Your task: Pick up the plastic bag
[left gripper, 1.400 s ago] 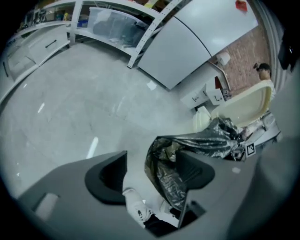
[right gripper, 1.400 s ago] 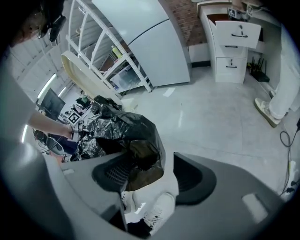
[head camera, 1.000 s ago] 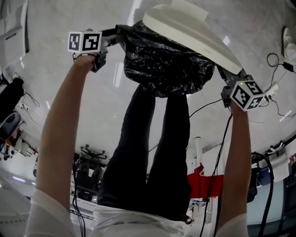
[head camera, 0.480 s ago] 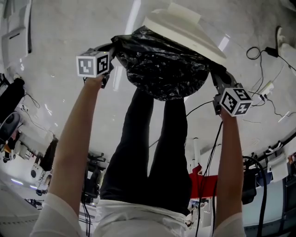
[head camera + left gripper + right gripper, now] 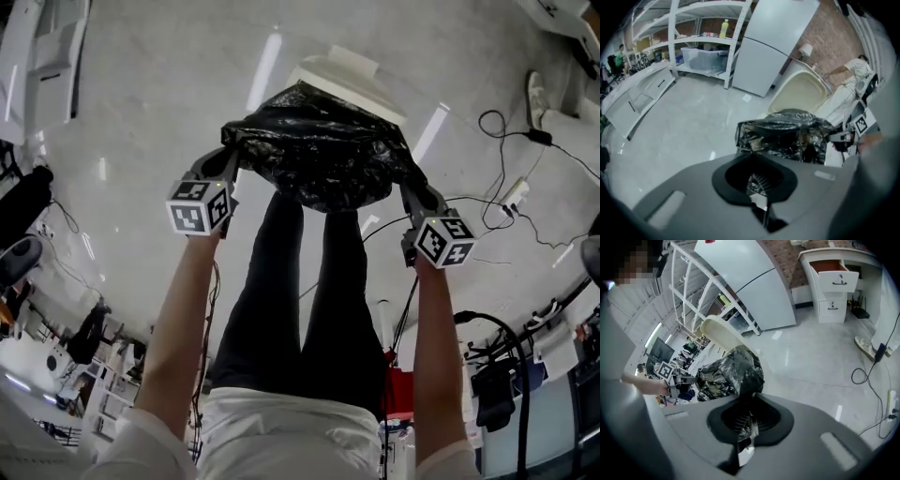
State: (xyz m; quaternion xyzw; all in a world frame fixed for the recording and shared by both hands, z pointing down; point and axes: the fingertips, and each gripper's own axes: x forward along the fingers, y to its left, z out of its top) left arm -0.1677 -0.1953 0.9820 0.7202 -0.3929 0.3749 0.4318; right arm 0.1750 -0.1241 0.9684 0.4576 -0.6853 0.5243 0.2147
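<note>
A crumpled black plastic bag (image 5: 319, 159) hangs stretched between my two grippers, above the floor and in front of a cream bin (image 5: 337, 70). My left gripper (image 5: 226, 156) is shut on the bag's left edge. In the left gripper view, black film (image 5: 787, 138) runs into the closed jaws (image 5: 757, 187). My right gripper (image 5: 405, 190) is shut on the bag's right edge. In the right gripper view, the bag (image 5: 731, 371) is pinched in the jaws (image 5: 745, 427), with the bin (image 5: 722, 331) behind it.
My legs (image 5: 300, 300) stand below the bag. Cables (image 5: 506, 141), a power strip (image 5: 514, 195) and a shoe (image 5: 536, 94) lie on the floor at right. A white drawer cabinet (image 5: 834, 282), a tall grey cabinet (image 5: 773, 47) and shelving (image 5: 693, 37) stand around.
Both grippers have come toward my body with the bag between them. The bag has come away from the cream bin, which now lies farther off behind it.
</note>
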